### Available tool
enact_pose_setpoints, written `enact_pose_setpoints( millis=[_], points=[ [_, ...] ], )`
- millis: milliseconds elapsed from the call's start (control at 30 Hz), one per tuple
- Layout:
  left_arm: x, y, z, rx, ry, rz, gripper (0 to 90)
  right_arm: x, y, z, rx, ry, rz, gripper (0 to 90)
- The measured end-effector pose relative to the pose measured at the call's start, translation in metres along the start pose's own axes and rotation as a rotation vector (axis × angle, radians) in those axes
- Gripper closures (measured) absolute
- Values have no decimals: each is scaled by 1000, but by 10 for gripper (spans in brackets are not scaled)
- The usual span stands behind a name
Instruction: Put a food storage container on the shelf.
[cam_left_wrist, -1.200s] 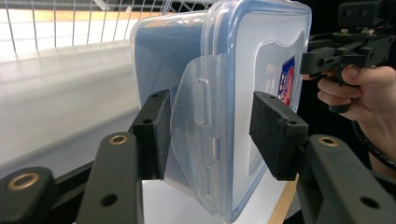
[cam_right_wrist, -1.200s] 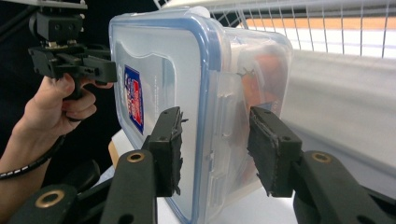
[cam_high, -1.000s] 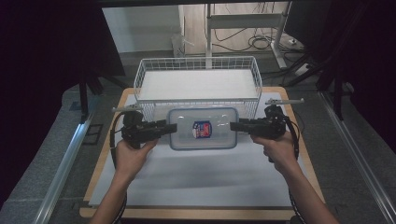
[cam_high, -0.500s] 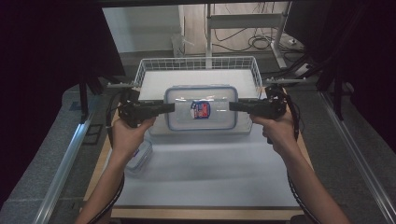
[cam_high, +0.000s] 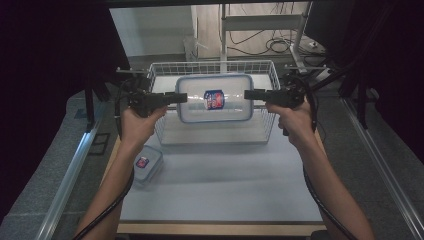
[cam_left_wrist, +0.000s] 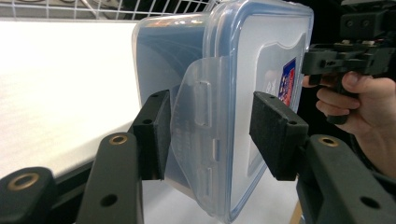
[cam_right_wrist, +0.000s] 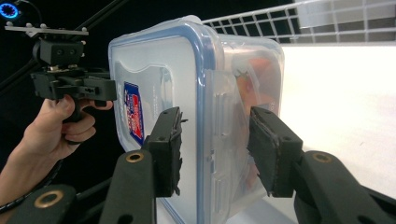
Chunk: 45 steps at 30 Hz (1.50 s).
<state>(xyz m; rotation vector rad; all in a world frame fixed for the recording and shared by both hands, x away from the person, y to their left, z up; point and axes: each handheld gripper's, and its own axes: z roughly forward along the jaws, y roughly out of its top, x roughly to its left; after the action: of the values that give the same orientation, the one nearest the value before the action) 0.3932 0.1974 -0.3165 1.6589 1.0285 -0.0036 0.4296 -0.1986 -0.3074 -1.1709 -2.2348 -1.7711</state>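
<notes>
Clear plastic, blue-rimmed, with a red and blue sticker on its lid: the large food container (cam_high: 214, 98) now hangs in the air above the white wire basket (cam_high: 267, 131), carried level between the two grippers. A second ago it sat lower and nearer the person, in front of the basket over the white table cover (cam_high: 225, 185); half a second ago it was already lifted against the basket's front wall, and now it is higher and farther forward, over the basket's inside.

At the container's left end the left gripper (cam_high: 181, 97) is clamped across the side latch; in the left gripper view (cam_left_wrist: 210, 135) one pad presses the clear body below and the other sits on the lid side. At the other end the right gripper (cam_high: 248, 94) grips in the same way, and in the right gripper view (cam_right_wrist: 215, 149) its pads squeeze lid and body across that end's latch. Something orange shows through the wall there, too blurred to name. Both hands have risen and moved forward together, with the grip unchanged.

On the table's left edge, just beside the person's left forearm, lies a small container (cam_high: 145, 164) with the same sticker. It was hidden under the arm a second ago and is now uncovered.
</notes>
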Motion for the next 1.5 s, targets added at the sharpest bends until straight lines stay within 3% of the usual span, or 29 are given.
enact_pose_setpoints(
  millis=[367, 700, 900, 1100, 1400, 1500],
  points=[
    [16, 22, 11, -13, -4, -34, 491, -14, 22, 8, -18, -13, 36, 550],
    [27, 35, 16, -23, 17, -62, 488, -28, 29, 22, -25, -8, 86, 548],
    [33, 37, 19, -27, 17, -75, 486, -30, 33, 26, -24, -23, 75, 541],
    [37, 39, 22, -48, 35, -83, 476, -28, 36, 34, -31, -71, 37, 507],
    [44, 38, 25, -58, 38, -106, 461, -33, 38, 40, -51, -94, 41, 485],
    [45, 37, 32, -32, 70, -104, 343, -33, 36, 46, -38, -116, 31, 444]
  ],
)
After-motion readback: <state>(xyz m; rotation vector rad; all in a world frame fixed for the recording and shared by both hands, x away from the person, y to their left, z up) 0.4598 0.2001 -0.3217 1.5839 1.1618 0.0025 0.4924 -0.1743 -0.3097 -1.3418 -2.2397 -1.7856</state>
